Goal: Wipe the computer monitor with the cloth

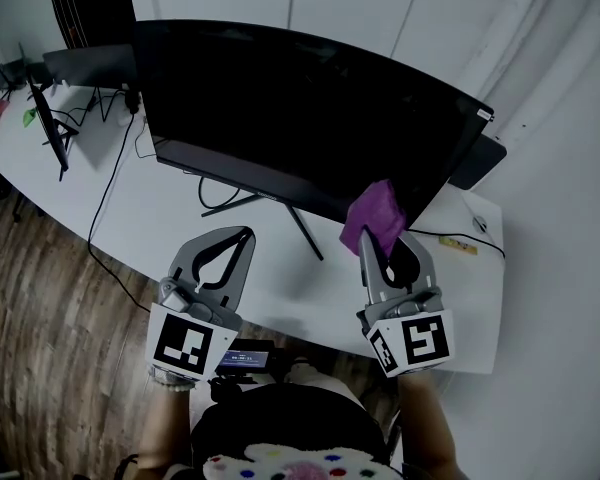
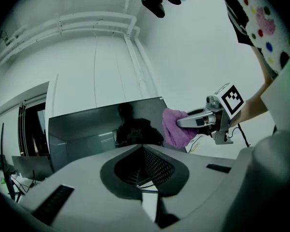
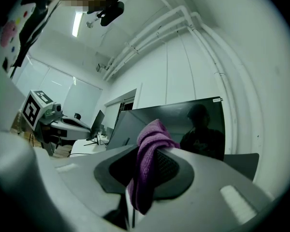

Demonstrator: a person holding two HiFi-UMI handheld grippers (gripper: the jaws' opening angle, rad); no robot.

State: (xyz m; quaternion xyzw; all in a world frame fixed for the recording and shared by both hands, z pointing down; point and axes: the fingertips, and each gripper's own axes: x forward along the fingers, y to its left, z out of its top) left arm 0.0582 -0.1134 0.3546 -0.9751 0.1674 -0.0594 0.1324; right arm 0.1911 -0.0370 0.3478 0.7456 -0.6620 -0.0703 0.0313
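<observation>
A wide black monitor stands on a white desk, its dark screen facing me. My right gripper is shut on a purple cloth, which bunches out past the fingertips just in front of the screen's lower right part. In the left gripper view the cloth shows against the screen's right edge. My left gripper hangs shut and empty over the desk, below the monitor's lower edge, left of the stand.
A second, smaller monitor stands at the desk's far left, with cables trailing over the edge. A yellow item and a small white object lie at the desk's right end. Wooden floor lies to the left.
</observation>
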